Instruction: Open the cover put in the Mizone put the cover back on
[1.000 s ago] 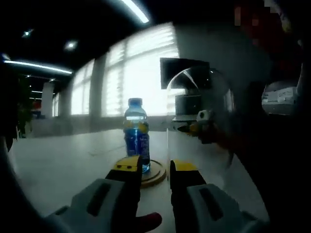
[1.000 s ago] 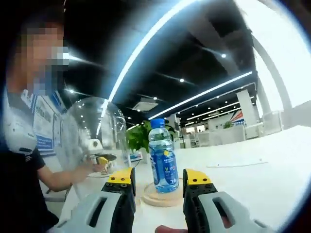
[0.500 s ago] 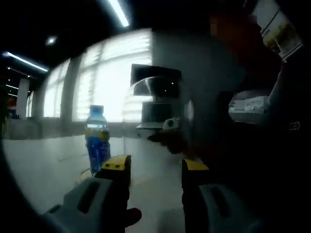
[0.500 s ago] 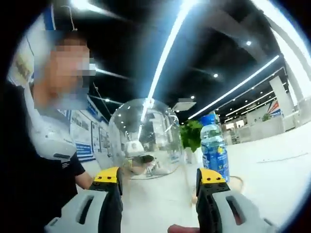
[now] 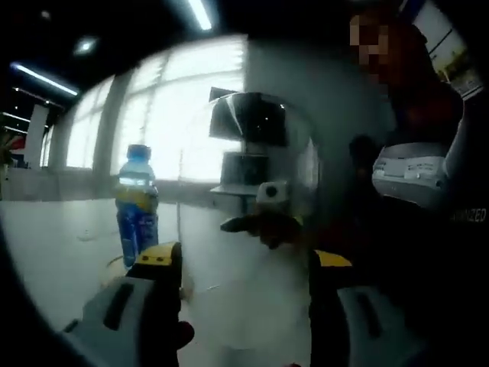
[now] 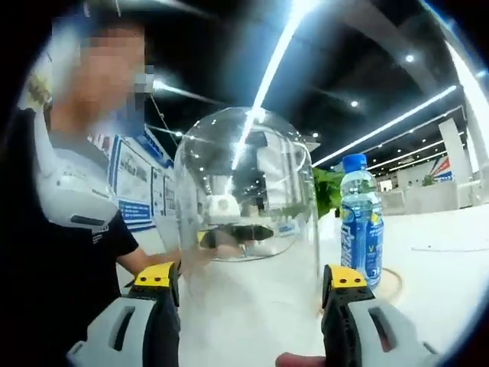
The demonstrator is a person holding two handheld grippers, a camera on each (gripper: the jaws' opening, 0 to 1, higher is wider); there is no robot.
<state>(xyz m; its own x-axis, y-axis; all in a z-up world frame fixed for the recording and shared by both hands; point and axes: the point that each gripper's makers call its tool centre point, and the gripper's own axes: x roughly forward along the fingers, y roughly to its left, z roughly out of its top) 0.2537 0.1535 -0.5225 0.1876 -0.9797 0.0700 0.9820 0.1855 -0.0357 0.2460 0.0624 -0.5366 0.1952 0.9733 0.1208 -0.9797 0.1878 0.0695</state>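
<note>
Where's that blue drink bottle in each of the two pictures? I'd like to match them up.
Left gripper view: the bottle stands left of centre, on the table, left of the glass dome.
Right gripper view: the bottle stands right of centre, on a round wooden base, right of the dome.
Shared landmark: the clear glass dome, beside the bottle in both views.

The left tool has its yellow-tipped jaws spread around the clear dome cover. The blue Mizone bottle stands upright on a round wooden base on the table.
</note>
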